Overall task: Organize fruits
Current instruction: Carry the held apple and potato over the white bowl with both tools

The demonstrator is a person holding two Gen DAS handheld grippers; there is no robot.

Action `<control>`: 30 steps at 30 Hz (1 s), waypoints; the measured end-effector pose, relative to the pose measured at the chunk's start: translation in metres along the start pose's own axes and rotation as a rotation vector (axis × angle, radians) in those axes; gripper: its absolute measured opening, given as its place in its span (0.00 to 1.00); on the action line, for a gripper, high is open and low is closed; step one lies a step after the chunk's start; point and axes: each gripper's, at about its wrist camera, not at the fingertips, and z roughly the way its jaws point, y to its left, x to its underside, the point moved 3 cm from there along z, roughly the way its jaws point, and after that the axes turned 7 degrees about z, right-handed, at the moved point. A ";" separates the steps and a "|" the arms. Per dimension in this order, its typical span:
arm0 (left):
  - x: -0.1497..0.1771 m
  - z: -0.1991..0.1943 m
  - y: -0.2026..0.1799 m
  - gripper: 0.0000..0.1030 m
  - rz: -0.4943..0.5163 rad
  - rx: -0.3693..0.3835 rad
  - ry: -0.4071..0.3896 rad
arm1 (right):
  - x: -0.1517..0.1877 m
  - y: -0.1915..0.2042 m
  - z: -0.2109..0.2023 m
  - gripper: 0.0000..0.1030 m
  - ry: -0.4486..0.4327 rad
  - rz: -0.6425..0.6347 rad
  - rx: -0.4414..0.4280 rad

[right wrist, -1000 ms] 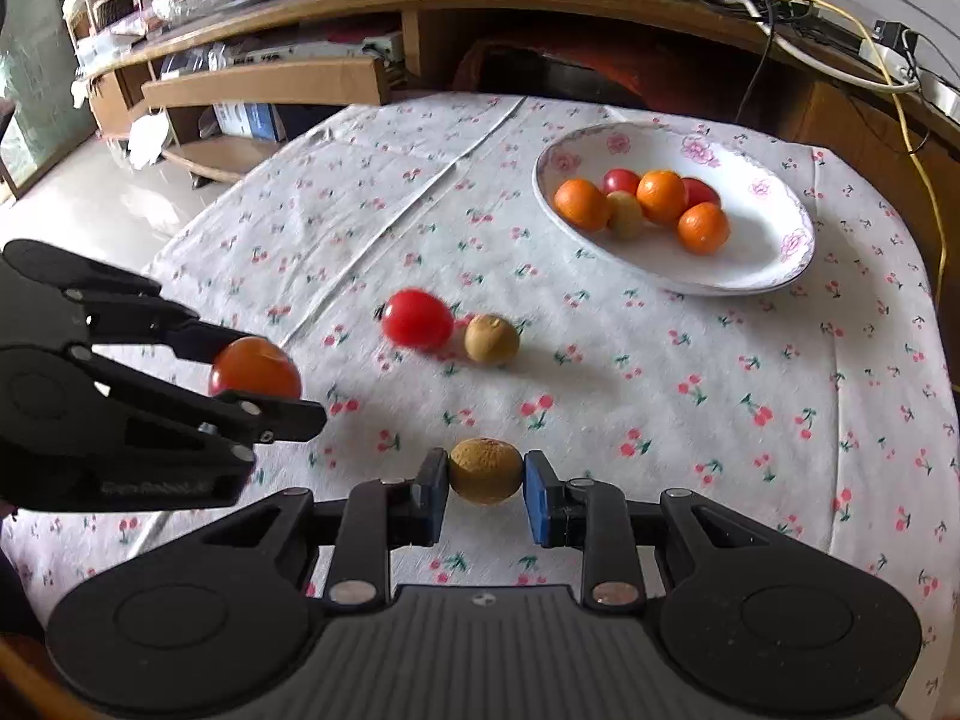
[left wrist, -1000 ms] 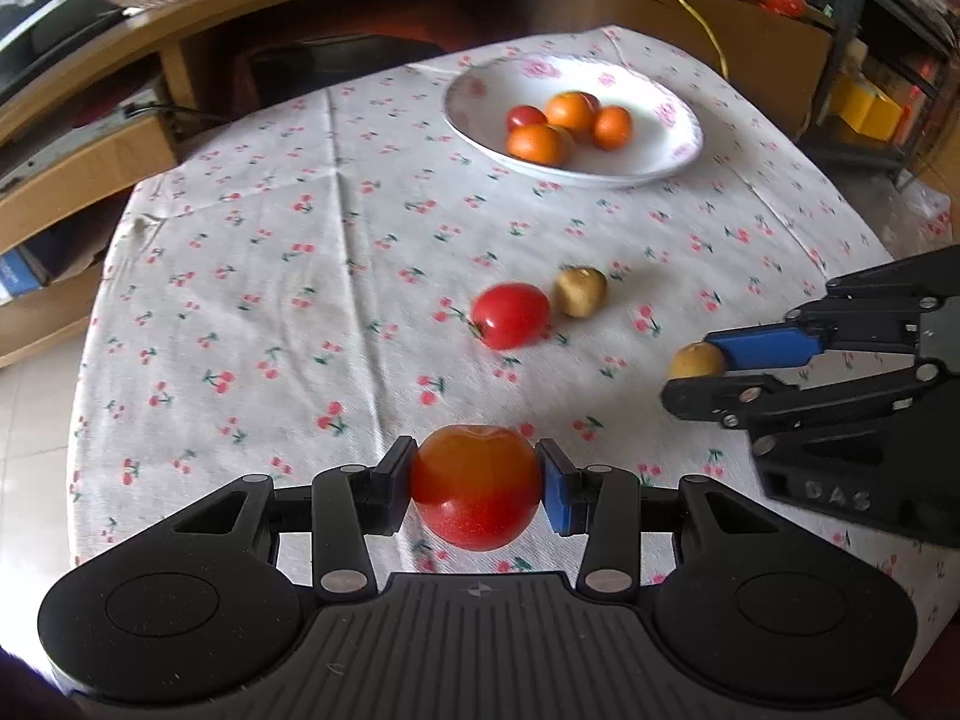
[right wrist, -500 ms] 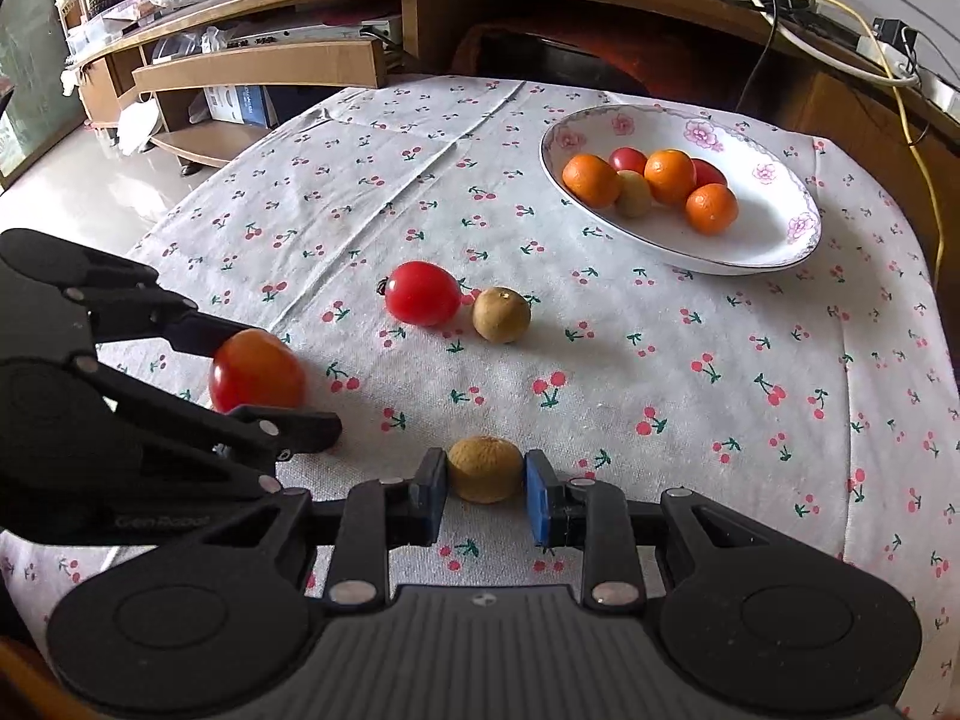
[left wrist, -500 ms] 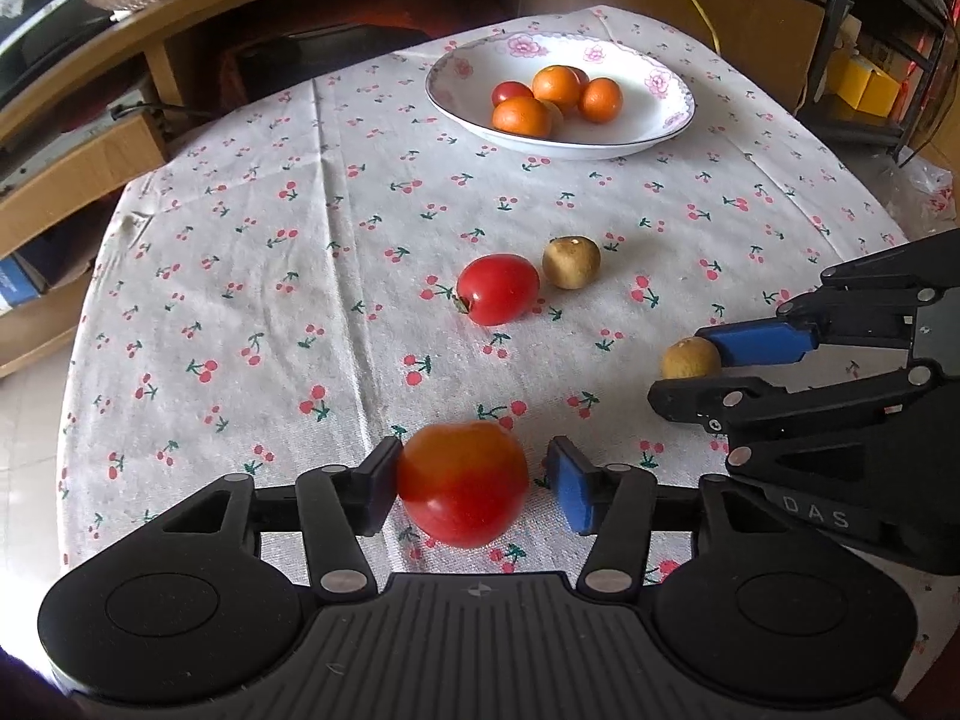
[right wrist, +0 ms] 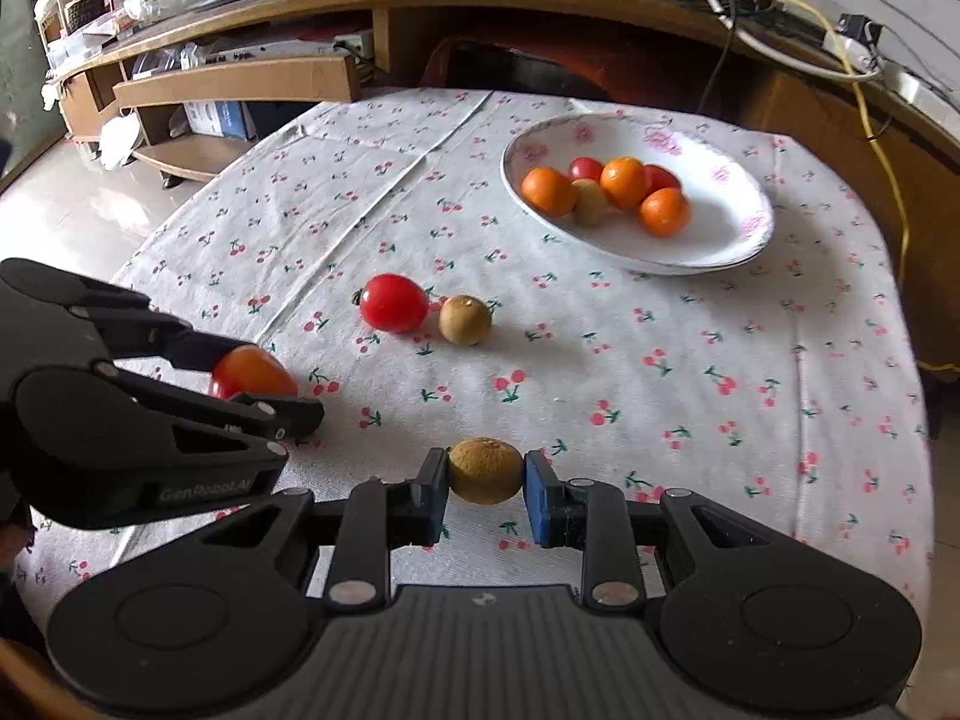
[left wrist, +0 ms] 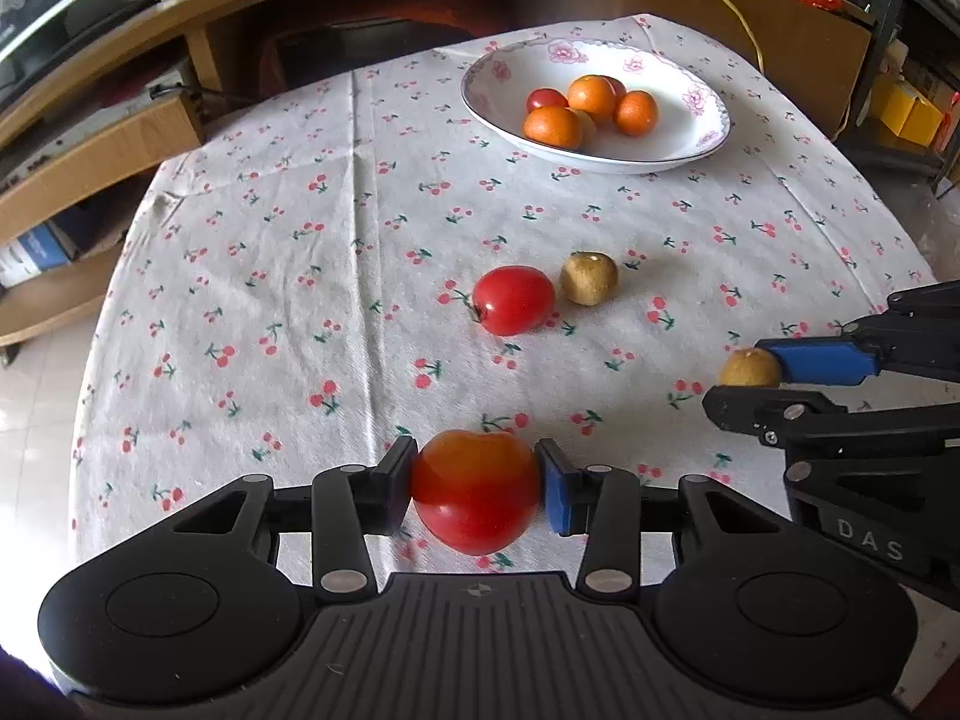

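- Left gripper (left wrist: 476,487) pinches a tomato (left wrist: 475,491), well short of the bowl (left wrist: 690,144).
- Right gripper (right wrist: 485,480) pinches a brown fruit (right wrist: 485,471), also short of the bowl.

Two hand-held grippers, each closed on a fruit

The left hand-held gripper (left wrist: 477,489) clamped an orange-red tomato (left wrist: 475,491); at right, the right hand-held gripper (left wrist: 757,387) pinched a small brown fruit (left wrist: 749,368). Beyond, a red tomato (left wrist: 513,299) lay beside another brown fruit (left wrist: 588,278) on the worktop (left wrist: 270,276).
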 end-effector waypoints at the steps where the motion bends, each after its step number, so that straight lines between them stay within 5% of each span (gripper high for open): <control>1: 0.000 -0.002 -0.002 0.49 0.002 -0.006 -0.001 | -0.001 0.000 -0.003 0.27 -0.006 0.002 0.002; 14: -0.029 -0.038 -0.019 0.49 0.011 -0.012 -0.080 | -0.025 -0.010 -0.040 0.27 -0.103 0.071 0.032; 30: -0.102 -0.019 -0.014 0.49 -0.015 0.030 -0.158 | -0.075 -0.050 -0.020 0.27 -0.142 0.181 0.075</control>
